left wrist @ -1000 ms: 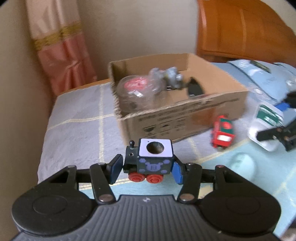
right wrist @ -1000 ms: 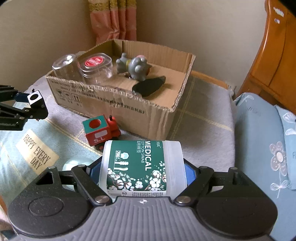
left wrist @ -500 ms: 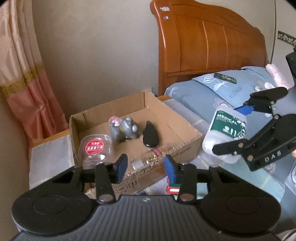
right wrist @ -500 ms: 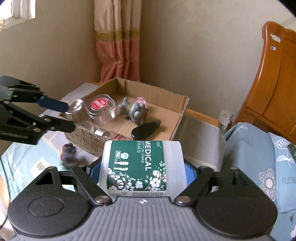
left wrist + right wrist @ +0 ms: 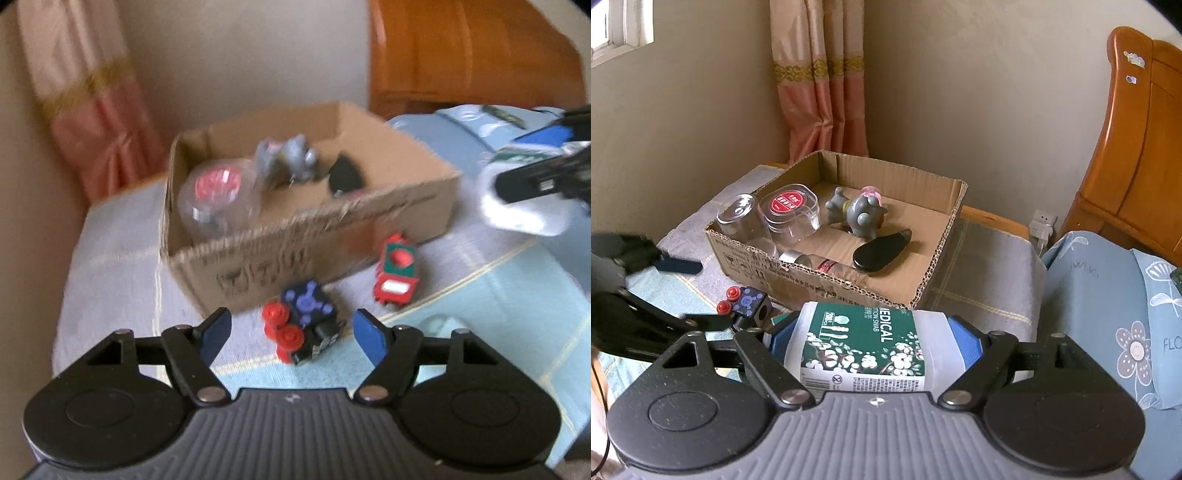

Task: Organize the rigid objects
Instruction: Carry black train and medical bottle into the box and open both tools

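A cardboard box (image 5: pixel 280 254) (image 5: pixel 934 280) sits on the bed and holds clear jars (image 5: pixel 790 212), a grey figure (image 5: pixel 862 216), a black oval piece (image 5: pixel 881 251) and a small bottle (image 5: pixel 827 264). A black toy train with red wheels (image 5: pixel 303 326) (image 5: pixel 748 302) lies on its side before the box. My left gripper (image 5: pixel 291 328) is open around it, apart from it. A red toy train (image 5: pixel 397 275) lies to its right. My right gripper (image 5: pixel 873 339) is shut on a white cotton swab container (image 5: pixel 864 347) (image 5: pixel 517 206).
A wooden headboard (image 5: pixel 1137 147) and blue flowered pillows (image 5: pixel 1115 314) stand at the right. A pink curtain (image 5: pixel 822 81) hangs behind the box. The bed has a grey blanket (image 5: pixel 982 280) and a light blue sheet (image 5: pixel 480 314).
The black train has left my left gripper and now lies tipped on the bed in front of the box. My left gripper has dropped low and opened wider. My right gripper keeps the container.
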Motion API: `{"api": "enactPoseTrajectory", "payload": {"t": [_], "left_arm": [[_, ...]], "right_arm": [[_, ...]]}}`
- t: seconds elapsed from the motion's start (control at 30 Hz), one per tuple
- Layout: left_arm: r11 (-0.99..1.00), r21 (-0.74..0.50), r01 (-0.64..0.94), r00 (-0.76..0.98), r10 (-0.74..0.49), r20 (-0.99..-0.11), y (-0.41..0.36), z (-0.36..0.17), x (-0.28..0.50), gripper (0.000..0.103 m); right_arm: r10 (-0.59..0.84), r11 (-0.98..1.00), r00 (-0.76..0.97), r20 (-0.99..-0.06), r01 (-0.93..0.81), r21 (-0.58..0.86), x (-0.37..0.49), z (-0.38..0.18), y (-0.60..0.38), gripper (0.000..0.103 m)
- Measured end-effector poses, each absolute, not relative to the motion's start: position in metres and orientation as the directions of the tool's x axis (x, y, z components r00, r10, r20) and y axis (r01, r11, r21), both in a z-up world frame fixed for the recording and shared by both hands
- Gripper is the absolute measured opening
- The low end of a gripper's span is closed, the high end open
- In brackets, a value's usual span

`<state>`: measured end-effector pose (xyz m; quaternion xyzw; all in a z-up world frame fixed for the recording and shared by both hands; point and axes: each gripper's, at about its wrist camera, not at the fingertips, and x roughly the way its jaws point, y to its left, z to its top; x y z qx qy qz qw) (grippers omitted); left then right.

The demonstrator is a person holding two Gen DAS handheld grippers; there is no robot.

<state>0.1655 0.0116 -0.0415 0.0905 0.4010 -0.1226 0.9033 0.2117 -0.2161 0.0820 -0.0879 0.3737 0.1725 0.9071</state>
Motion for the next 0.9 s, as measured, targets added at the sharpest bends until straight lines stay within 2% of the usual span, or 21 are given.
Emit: {"api": "enactPoseTrajectory", "payload": {"t": [0.23, 0.33, 0.37, 0.47, 0.6, 0.9], "left_arm": [[0.979, -0.007, 0.203, 0.625, -0.135, -0.769, 0.007, -0.074, 0.187, 0.072], [0.983, -0.019, 0.181, 0.624, -0.13, -0.77, 0.006, -0.079, 0.192, 0.066], [0.983, -0.02, 0.184, 0.625, -0.132, -0.769, 0.005, -0.077, 0.192, 0.061], [0.983, -0.026, 0.18, 0.619, -0.134, -0.773, 0.005, -0.076, 0.193, 0.06], [0.978, -0.03, 0.206, 0.6, -0.151, -0.785, 0.006, -0.072, 0.19, 0.052], [0.94, 0.022, 0.339, 0.601, -0.199, -0.774, 0.01, -0.039, 0.175, 0.047]], "right_arm": [[0.242, 0.929, 0.652, -0.718, -0.37, -0.023, 0.213, 0.074, -0.216, 0.086], [0.248, 0.927, 0.651, -0.717, -0.373, -0.018, 0.213, 0.075, -0.216, 0.086], [0.249, 0.926, 0.651, -0.717, -0.377, -0.021, 0.213, 0.075, -0.215, 0.086], [0.248, 0.922, 0.651, -0.717, -0.385, -0.031, 0.215, 0.077, -0.214, 0.086], [0.251, 0.917, 0.653, -0.715, -0.397, -0.04, 0.218, 0.081, -0.213, 0.086], [0.26, 0.91, 0.656, -0.709, -0.413, -0.048, 0.228, 0.093, -0.213, 0.086]]}}
